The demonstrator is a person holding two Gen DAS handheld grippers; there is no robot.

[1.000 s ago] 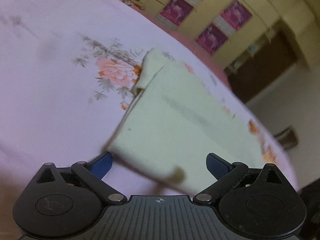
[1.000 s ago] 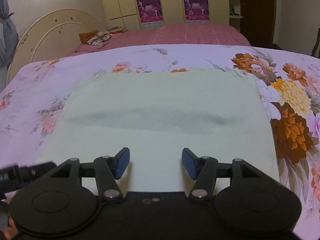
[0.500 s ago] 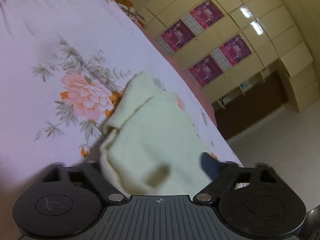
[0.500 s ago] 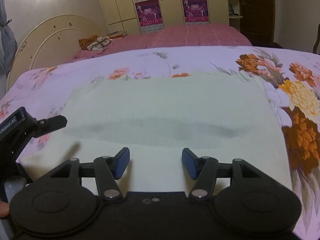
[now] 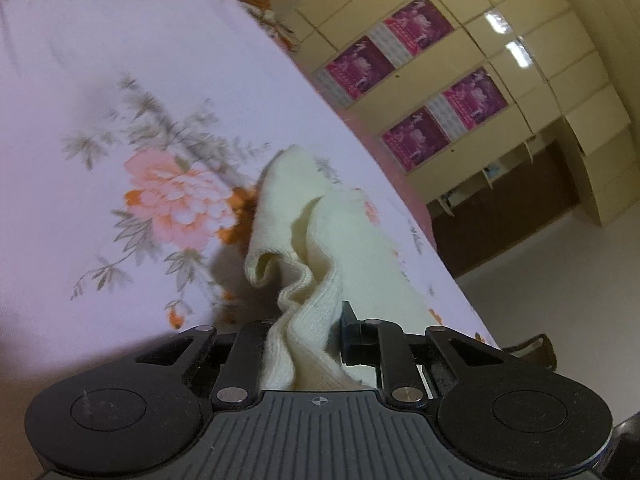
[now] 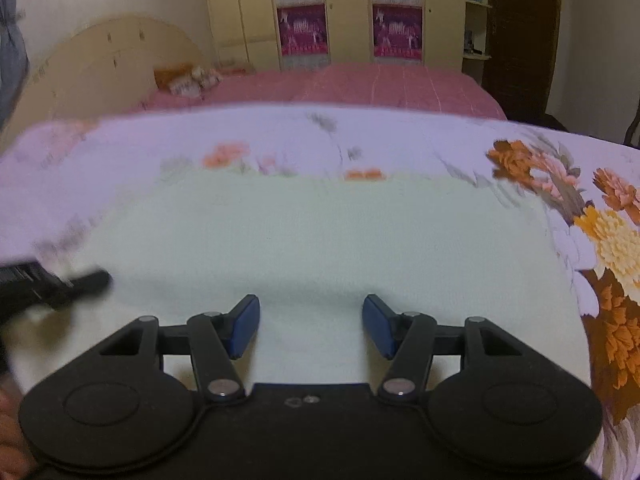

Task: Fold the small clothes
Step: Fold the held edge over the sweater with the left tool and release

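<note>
Your left claw (image 5: 306,344) is closing, a bunched corner of the cream cloth (image 5: 320,248) between its jaws. Your right claw (image 6: 311,326) hovers half open above the cloth spread ahead on the floral bed (image 6: 280,140); wardrobes (image 6: 348,12) stand beyond.

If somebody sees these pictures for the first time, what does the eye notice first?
First, the cream knitted cloth, bunched between the fingers of the left gripper, whose jaws are closing on its near corner. The rest of it lies flat on the floral bedsheet, under the open right gripper. Behind stand magenta posters on a yellow wardrobe.
</note>
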